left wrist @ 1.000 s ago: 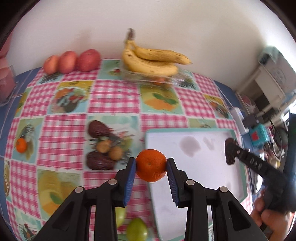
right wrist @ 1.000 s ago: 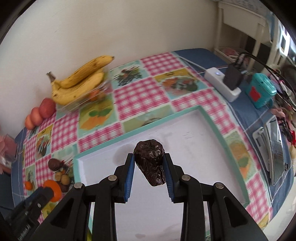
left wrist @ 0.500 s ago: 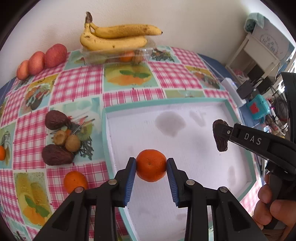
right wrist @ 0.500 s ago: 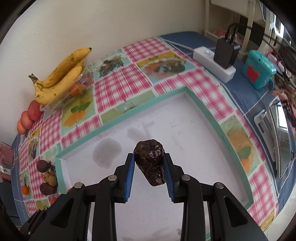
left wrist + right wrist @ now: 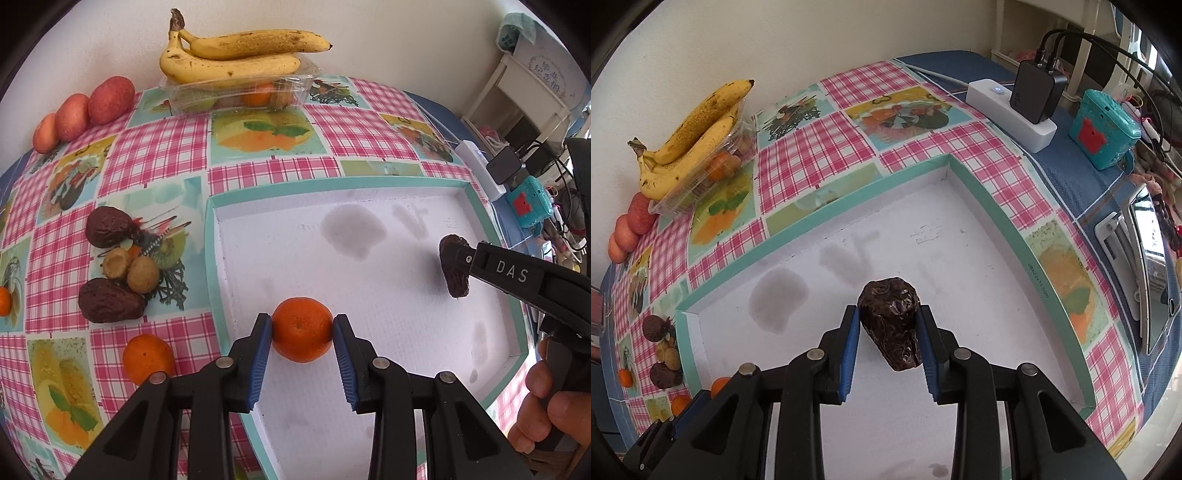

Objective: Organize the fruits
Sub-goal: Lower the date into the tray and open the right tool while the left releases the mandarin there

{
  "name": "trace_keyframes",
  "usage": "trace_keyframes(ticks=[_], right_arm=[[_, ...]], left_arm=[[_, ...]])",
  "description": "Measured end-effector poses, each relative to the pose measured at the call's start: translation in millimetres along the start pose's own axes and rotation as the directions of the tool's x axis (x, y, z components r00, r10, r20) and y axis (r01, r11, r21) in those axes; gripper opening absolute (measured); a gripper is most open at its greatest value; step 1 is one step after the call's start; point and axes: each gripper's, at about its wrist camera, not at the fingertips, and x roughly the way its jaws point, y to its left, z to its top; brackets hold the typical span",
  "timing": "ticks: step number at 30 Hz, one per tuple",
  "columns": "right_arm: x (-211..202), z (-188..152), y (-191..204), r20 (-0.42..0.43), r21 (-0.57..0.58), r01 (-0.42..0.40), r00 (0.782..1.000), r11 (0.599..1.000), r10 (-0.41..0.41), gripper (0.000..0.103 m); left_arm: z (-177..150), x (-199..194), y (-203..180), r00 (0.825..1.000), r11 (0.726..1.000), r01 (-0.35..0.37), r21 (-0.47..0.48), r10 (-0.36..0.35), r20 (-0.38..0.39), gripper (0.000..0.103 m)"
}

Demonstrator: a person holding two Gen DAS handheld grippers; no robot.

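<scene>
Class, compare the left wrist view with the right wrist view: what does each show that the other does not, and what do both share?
Only the left wrist view shows the left hand-held gripper shut on a mandarin, and a hand. Only the right wrist view shows the tablet at the table's edge. Both show the white tray, the bananas, and the right hand-held gripper shut on a dark wrinkled fruit.

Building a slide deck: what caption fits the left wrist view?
Left gripper holds an orange over the white tray; right gripper brings a wrinkled dark fruit.
</scene>
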Motion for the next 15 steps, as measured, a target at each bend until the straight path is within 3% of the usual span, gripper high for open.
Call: trace_keyframes(ticks=[9,12,15], right_arm=[[2.3,-0.9,0.0,-0.011,-0.006,0.017,1.0,1.0,-0.017,0.033],[2.7,0.0,-2.0,-0.012,0.005,0.024,1.0,1.0,-0.024,0.033],[4.2,0.2,-4.6,-0.019,0.012,0.034,0.999,0.999,-0.034,0.046]], left_arm=[[1.7,-0.3,-2.8,1.0,1.0,0.0,0.009,0.0,-0.019,0.039],[2.8,-4.2,-2.8,1.0,1.0,0.012,0.012,-0.011,-0.016,0.045],[3.9,-8.6,-2.3,1.0,1.0,0.016,0.011,-0.016,-0.012,0.05]])
